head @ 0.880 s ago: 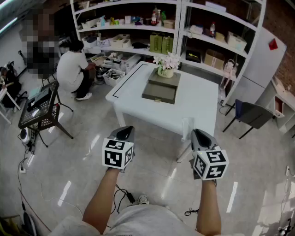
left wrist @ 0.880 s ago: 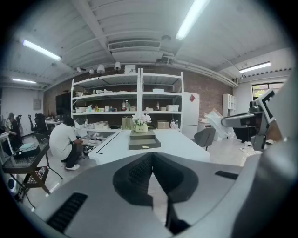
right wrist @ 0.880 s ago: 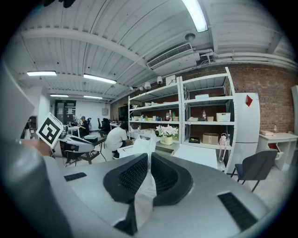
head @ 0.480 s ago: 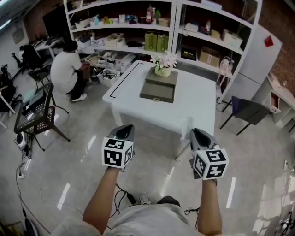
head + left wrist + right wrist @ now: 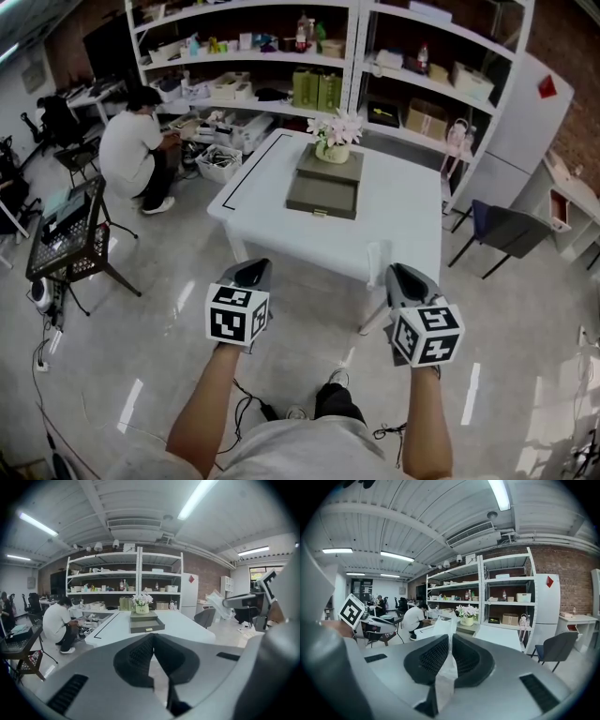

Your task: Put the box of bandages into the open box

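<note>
No word, number or brand can be read in any view. The left gripper (image 5: pixel 251 272) and right gripper (image 5: pixel 403 276) bear only black-and-white square markers (image 5: pixel 230 315). The red diamond sign (image 5: pixel 557 89) on the white cabinet (image 5: pixel 521 131), upper right of the head view, is too small to read.

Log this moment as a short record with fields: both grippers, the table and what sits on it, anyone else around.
left gripper: shut, empty, above the floor short of the table
right gripper: shut on a clear plastic packet, contents unclear
table: white, ahead of both grippers
on table: grey box with its drawer open; pot of flowers at its far side
bystander: person crouching by the shelves, left of the table
</note>
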A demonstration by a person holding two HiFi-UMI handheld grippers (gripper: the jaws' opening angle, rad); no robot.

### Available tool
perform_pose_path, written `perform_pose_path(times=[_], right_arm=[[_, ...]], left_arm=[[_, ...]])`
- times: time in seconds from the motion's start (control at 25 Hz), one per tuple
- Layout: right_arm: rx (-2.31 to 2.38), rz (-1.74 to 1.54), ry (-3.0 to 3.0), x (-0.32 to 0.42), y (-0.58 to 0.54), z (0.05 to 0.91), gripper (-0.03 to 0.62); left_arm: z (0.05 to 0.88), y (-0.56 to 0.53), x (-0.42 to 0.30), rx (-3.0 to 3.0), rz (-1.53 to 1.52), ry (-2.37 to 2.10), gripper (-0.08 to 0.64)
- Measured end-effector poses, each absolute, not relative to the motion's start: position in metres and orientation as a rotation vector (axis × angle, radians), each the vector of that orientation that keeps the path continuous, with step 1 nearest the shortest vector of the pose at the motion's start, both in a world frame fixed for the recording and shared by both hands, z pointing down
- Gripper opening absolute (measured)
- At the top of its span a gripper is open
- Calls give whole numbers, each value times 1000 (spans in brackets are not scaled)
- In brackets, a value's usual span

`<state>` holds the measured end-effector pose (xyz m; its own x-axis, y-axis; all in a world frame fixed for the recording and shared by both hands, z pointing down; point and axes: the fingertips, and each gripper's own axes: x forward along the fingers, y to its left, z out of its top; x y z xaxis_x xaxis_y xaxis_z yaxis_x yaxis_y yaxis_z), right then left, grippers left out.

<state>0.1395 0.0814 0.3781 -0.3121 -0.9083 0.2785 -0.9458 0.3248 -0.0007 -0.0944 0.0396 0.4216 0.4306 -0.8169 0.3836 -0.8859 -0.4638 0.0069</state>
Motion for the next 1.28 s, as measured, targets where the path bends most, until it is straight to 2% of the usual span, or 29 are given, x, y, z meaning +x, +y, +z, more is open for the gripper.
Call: perform_pose_path(times=[1.28], right_arm=[[1493,342,-2454,199,-143,409,31]], left_arm=[[437,-150,-34,2341,581,-1604,6]])
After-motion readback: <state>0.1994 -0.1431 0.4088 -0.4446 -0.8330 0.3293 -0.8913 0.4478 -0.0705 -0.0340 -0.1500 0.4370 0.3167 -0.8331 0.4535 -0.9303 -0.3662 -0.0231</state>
